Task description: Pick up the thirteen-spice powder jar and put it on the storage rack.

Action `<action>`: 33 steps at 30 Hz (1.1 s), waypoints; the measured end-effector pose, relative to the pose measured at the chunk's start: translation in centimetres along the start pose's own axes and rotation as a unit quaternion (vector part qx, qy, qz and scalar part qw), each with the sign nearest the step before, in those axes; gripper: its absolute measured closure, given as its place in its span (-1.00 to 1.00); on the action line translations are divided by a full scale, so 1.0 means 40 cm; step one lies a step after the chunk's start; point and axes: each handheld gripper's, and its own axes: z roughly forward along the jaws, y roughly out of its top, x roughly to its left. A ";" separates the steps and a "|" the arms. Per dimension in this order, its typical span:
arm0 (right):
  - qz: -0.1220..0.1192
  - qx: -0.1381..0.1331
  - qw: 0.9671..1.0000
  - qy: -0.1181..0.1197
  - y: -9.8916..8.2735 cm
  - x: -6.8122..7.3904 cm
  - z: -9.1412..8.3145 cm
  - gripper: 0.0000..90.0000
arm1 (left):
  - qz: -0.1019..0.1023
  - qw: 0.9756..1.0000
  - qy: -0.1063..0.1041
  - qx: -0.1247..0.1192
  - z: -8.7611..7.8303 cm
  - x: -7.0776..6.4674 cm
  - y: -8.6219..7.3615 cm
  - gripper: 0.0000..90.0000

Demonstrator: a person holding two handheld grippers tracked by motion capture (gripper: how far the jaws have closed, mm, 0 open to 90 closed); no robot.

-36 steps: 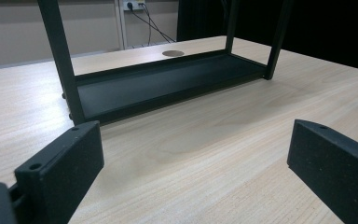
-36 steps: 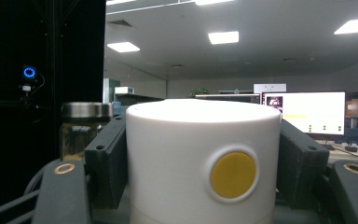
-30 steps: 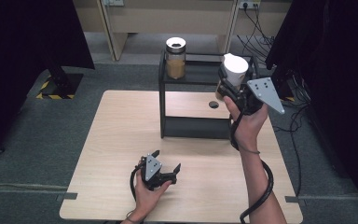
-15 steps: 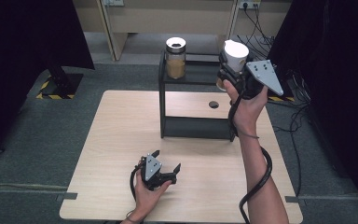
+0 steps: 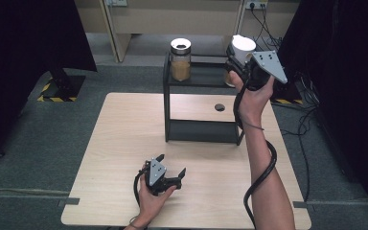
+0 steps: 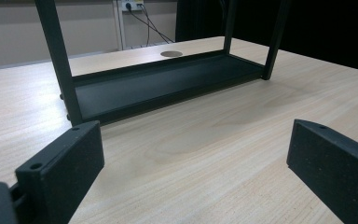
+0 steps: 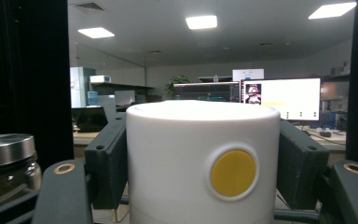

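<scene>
A white cup (image 7: 203,163) with a yellow dot on its side sits between the jaws of my right gripper (image 7: 203,168), which is shut on it. From the high view, that right gripper (image 5: 243,56) holds the white cup (image 5: 243,47) above the right end of the black shelf rack's (image 5: 196,75) top tier. A glass jar (image 5: 180,60) with a metal lid and brown contents stands on the left of that tier; the same jar (image 7: 7,165) appears at the left edge of the right gripper view. My left gripper (image 5: 171,173) rests open on the table near its front edge, nothing between its jaws (image 6: 191,158).
The wooden table (image 5: 124,143) has a round cable hole (image 5: 219,107) under the rack. The rack's lower tray (image 6: 158,86) lies ahead of the left gripper. Dark curtains hang at both sides, and cables lie on the floor at the right.
My right hand has lifted the white cup up and away toward the back, from beside the rack's right post to above its top tier. The left gripper has stayed put.
</scene>
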 end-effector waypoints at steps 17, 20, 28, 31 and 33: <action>-0.009 0.011 1.000 -0.001 0.002 0.000 0.046 -0.32 | 0.001 1.000 -0.002 0.000 0.000 -0.002 0.000 -0.93; -0.009 0.009 1.000 -0.001 -0.001 0.000 0.049 -0.32 | 0.002 1.000 -0.002 0.000 0.000 -0.003 0.000 -0.93; -0.006 0.007 1.000 0.001 -0.004 -0.005 0.055 -0.32 | 0.001 1.000 -0.003 0.000 0.001 -0.005 0.000 -0.93; -0.007 0.007 1.000 0.000 -0.006 -0.004 0.056 -0.32 | 0.002 1.000 -0.004 -0.001 0.001 -0.005 -0.001 -0.93; -0.009 0.004 1.000 0.000 -0.010 -0.002 0.054 -0.32 | 0.002 1.000 -0.004 0.000 0.001 -0.005 0.000 -0.93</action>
